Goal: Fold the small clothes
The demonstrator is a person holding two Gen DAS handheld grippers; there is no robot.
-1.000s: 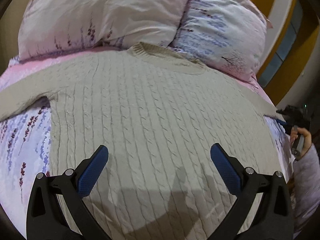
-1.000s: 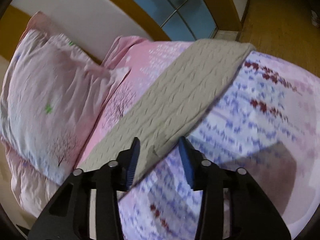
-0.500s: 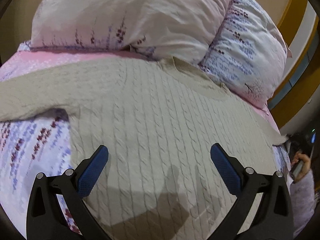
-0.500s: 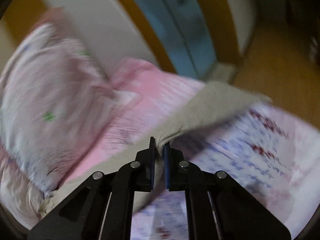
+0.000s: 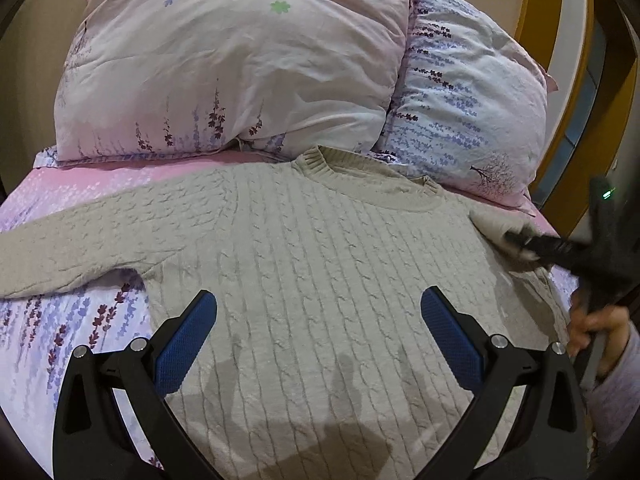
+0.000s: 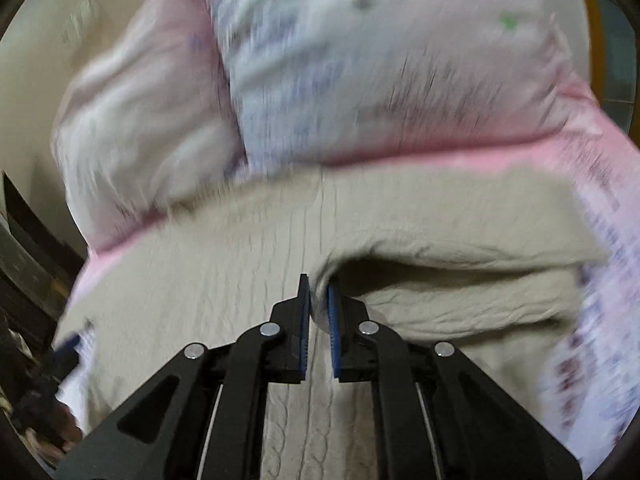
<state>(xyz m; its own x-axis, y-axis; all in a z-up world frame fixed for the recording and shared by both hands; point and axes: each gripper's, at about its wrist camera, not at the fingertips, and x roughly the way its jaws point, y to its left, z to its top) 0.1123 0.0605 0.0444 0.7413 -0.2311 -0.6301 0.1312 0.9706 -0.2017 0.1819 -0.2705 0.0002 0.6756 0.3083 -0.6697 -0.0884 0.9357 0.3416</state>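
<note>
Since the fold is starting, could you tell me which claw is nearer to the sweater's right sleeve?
Right. The right claw is pinching the sleeve and carrying it over the sweater; the left claw hangs open above the lower body, away from that sleeve.

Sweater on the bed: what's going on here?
A person is folding a beige sweater laid flat on the bed below two pillows. The right tool pinches one sleeve, its jaws opening slightly, and carries it over the body. The left tool hovers open above the hem, holding nothing.
</note>
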